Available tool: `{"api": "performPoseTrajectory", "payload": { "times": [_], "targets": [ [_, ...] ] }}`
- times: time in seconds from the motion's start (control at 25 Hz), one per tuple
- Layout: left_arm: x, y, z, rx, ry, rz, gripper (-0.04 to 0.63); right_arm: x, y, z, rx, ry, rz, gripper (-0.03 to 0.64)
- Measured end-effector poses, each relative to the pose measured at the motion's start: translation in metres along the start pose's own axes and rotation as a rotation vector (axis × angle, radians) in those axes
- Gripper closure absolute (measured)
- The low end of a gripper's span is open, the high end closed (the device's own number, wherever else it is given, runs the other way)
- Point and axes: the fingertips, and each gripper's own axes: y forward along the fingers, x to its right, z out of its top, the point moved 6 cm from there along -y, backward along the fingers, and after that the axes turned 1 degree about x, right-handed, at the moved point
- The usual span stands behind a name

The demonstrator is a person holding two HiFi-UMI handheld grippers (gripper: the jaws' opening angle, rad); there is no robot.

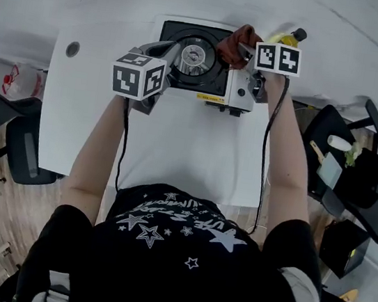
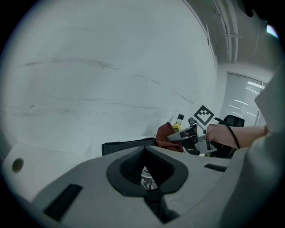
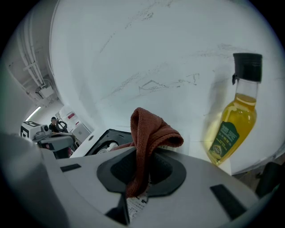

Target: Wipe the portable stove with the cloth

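Observation:
The portable stove (image 1: pixel 201 61) stands at the far middle of the white table (image 1: pixel 175 152), black-topped with a round burner (image 1: pixel 192 56). A rust-brown cloth (image 1: pixel 234 44) hangs bunched over the stove's right rear corner, with my right gripper (image 1: pixel 244 49) shut on it. In the right gripper view the cloth (image 3: pixel 149 133) drapes out of the jaws of the gripper (image 3: pixel 141 178), and the stove (image 3: pixel 106 143) lies below to the left. My left gripper (image 1: pixel 167 53) hovers over the stove's left side, shut and holding nothing. Through the left gripper (image 2: pixel 147 178) I glimpse the burner.
A bottle of yellow oil (image 1: pixel 289 37) stands just right of the stove by the wall, close to the cloth (image 2: pixel 167 133). A round cable hole (image 1: pixel 72 48) marks the table's far left. Office chairs flank the table at the left (image 1: pixel 24 150) and right (image 1: pixel 358 172).

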Motion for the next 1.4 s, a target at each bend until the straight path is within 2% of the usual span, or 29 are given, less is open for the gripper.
{"api": "performPoseTrajectory", "payload": {
  "times": [0.56,0.8,1.04,1.4],
  "targets": [
    [0.003,-0.004,0.001,-0.001,-0.006,-0.001,0.588,0.033,-0.034,-0.009,0.033,0.079,-0.066,0.558],
    [0.003,-0.011,-0.001,0.002,-0.011,-0.013,0.588,0.029,-0.047,-0.015,0.031,0.086,-0.099,0.558],
    [-0.006,-0.034,0.007,0.032,-0.004,-0.016,0.588,-0.012,-0.060,-0.004,0.057,0.029,-0.079,0.558],
    [-0.041,-0.088,0.014,0.084,-0.006,0.014,0.588,-0.127,-0.049,0.018,0.092,-0.101,0.057,0.558]
  ]
}}
